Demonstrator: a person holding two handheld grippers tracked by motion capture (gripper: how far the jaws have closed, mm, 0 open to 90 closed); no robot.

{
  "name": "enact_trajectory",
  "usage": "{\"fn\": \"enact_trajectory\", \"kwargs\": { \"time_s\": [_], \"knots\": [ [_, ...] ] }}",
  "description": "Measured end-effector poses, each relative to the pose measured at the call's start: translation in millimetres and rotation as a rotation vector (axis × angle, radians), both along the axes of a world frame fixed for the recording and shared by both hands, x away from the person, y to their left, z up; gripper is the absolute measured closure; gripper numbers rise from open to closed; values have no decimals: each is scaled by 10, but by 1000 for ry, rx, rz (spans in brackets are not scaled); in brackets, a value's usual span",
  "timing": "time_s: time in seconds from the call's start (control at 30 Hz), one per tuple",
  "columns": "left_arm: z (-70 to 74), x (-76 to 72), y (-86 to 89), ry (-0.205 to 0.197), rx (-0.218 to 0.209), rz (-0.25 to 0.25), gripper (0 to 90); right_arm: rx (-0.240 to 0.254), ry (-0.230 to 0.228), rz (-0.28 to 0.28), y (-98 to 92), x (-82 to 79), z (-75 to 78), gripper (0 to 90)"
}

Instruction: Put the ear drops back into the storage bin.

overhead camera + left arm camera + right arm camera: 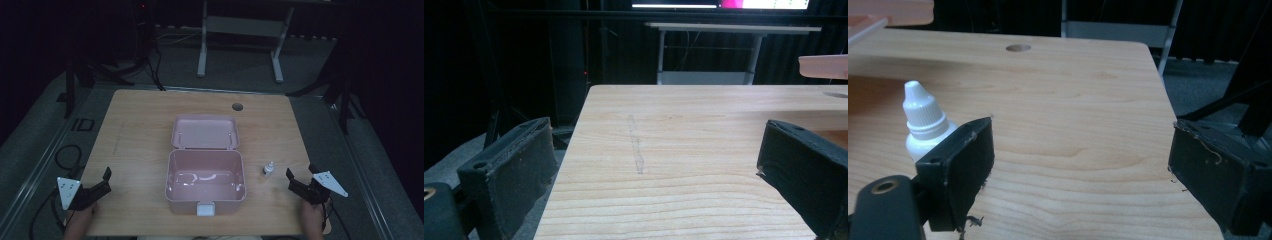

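A pink box (205, 186) stands open in the middle of the wooden table (140, 135), its lid (205, 132) leaning back. A small white dropper bottle (268, 169) stands upright to the right of the box. My right gripper (300, 179) is open near the table's front right edge, just right of the bottle. In the right gripper view the bottle (923, 125) stands behind the left jaw, outside the open right gripper (1083, 160). My left gripper (104, 181) is open at the front left edge, with bare wood between the jaws of the left gripper (654, 165).
A round cable hole (237, 106) sits near the table's far edge. A white desk frame (240, 35) stands on the floor behind the table. Cables (67, 155) lie on the floor at the left. The box's pink edge (824, 66) shows at the right of the left gripper view.
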State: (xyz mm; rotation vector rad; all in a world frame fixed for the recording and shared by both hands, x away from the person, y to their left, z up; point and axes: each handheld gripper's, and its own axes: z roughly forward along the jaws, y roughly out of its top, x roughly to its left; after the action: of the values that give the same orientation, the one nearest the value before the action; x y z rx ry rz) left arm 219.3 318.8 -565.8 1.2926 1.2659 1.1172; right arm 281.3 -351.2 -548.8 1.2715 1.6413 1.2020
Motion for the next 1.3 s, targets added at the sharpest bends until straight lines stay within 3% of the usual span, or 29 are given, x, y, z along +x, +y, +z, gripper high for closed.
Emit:
{"fn": "enact_trajectory", "kwargs": {
  "time_s": [0.17,0.27,0.4,0.6,0.73,0.87,1.03,1.1,1.13,1.2,1.23,1.3],
  "knots": [
    [0,-1,-1,-1,1,1,24,-45,44,-22,50,31,-1,129],
    [0,-1,2,0,0,2,24,-2,60,-7,62,32,22,129],
    [0,-1,-2,0,2,4,24,-21,109,3,58,71,10,129],
    [1,0,-1,1,0,8,24,9,158,25,20,131,46,129],
    [1,0,1,2,0,8,24,18,219,40,-31,176,104,130],
    [1,1,1,2,-1,9,24,-8,300,61,-94,231,231,129],
    [0,-1,2,1,0,4,24,-113,500,124,-146,361,434,118],
    [0,-2,3,0,0,3,24,-179,570,146,-134,388,483,114],
    [0,-2,3,0,0,3,24,-179,570,146,-134,388,483,114],
    [-1,-3,3,-1,-1,3,24,-216,615,179,-114,396,519,114],
    [-1,-6,2,-3,0,2,24,-247,671,214,-79,397,539,114],
    [-1,-6,2,-3,0,1,24,-259,698,232,-63,398,540,114]
  ]
}}
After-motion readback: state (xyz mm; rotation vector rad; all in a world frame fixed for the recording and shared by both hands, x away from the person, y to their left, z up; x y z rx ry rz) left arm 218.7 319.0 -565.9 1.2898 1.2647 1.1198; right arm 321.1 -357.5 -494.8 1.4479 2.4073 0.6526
